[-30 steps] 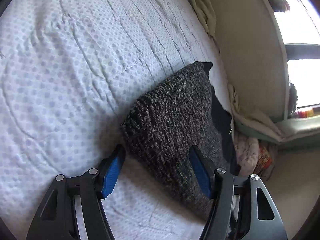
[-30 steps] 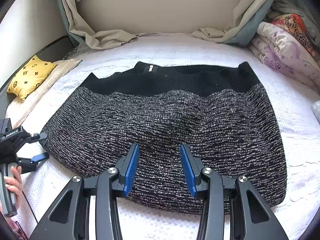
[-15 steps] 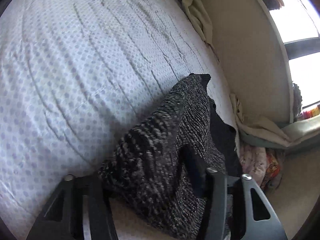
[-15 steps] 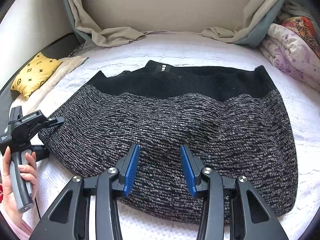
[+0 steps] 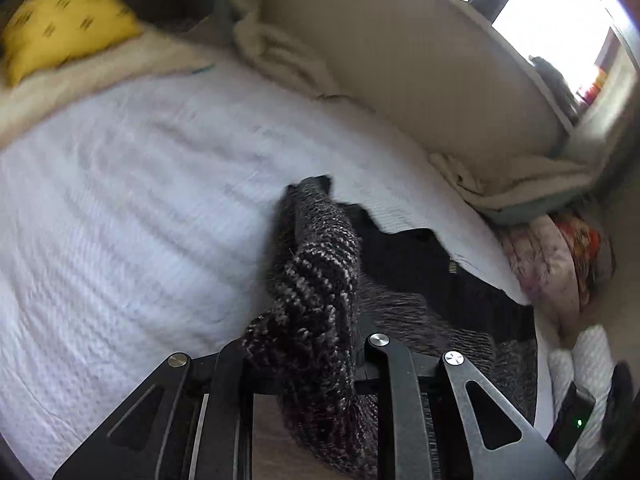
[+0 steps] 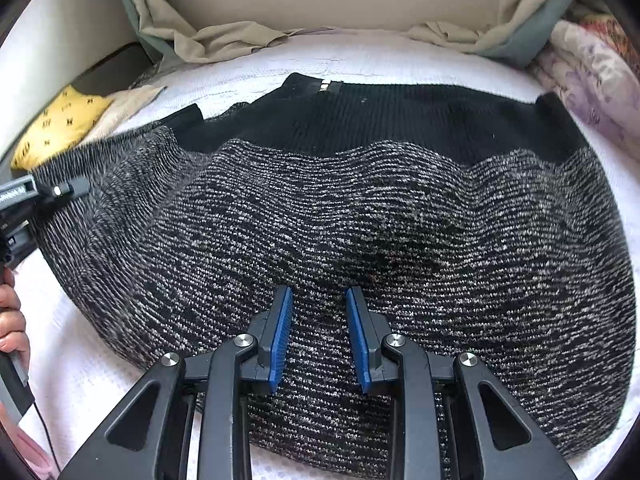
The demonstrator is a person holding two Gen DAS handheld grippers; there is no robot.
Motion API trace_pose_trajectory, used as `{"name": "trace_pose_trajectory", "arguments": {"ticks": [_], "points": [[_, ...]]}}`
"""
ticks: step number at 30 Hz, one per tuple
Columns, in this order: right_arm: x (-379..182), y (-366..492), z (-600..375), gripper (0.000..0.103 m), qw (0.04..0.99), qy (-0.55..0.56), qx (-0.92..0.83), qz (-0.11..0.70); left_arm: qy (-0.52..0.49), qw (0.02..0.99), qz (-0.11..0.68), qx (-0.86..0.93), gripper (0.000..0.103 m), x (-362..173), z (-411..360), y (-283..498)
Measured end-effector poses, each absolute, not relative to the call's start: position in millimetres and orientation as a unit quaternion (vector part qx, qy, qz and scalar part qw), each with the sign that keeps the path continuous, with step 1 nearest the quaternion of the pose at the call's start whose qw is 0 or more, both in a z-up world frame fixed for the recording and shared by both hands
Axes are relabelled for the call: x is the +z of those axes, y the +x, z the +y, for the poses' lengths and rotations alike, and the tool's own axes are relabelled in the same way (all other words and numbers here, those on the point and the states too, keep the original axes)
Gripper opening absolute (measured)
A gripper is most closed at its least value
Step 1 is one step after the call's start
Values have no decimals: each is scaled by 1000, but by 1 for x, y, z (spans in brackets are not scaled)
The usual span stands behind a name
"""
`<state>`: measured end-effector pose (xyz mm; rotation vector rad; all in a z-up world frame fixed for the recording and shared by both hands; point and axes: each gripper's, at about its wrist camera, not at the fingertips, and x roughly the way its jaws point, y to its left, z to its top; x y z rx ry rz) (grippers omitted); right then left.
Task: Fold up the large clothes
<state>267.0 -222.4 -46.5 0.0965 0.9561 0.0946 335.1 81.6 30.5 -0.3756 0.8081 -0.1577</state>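
At the far left of the right wrist view we see our left hand-held gripper (image 6: pixel 74 190) gripping the left edge of the sweater (image 6: pixel 360 216), a hand (image 6: pixel 12 320) on its handle below. Its jaws have just been closing, and in the left wrist view (image 5: pixel 308 364) they are pinching a thick bunch of knit that stands up between them, so the pads are hidden. Behind it, in the upper left, a yellow pillow (image 6: pixel 60 124) lies at the edge of the bed (image 6: pixel 400 56).

The sweater covers the middle of the frame, spread on the bed with its black band towards the top and the speckled body towards us. Its left side is raised and rippled; the rest lies flat.

At the bottom centre our right hand-held gripper (image 6: pixel 318 332) is low over the near hem. Its jaws have just been closing, yet a gap shows between the blue pads (image 6: pixel 280 340) and we see no fold pinched there, so we judge it not yet gripping.

The risks, as we judge them: the left side rising alone may drag the whole sweater askew, because the near hem is not held. The bulky bunch may slip free, since the knit is thick and loose. The right pads may catch only the top layer, and the fold would then come out uneven.
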Motion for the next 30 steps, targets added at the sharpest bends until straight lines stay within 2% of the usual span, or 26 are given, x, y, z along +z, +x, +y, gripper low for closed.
{"name": "trace_pose_trajectory", "arguments": {"ticks": [6,13,19,25,26,27,30], "points": [[-31,258,-263,22,870,155,51,465,-107,916,366,-120,21,81,2,341],[-3,229,-344,23,872,252,17,420,2,931,317,-179,20,114,-113,316],[4,197,-407,24,855,347,1,385,66,918,308,-243,20,103,-211,286],[-5,178,-447,25,816,449,38,363,127,892,328,-285,20,52,-272,247],[-9,179,-450,32,806,466,54,362,129,890,329,-286,20,47,-274,244],[-14,182,-451,45,791,484,75,366,126,890,331,-286,20,43,-273,243],[-31,198,-449,53,750,526,118,383,94,891,337,-289,20,45,-254,249]]}}
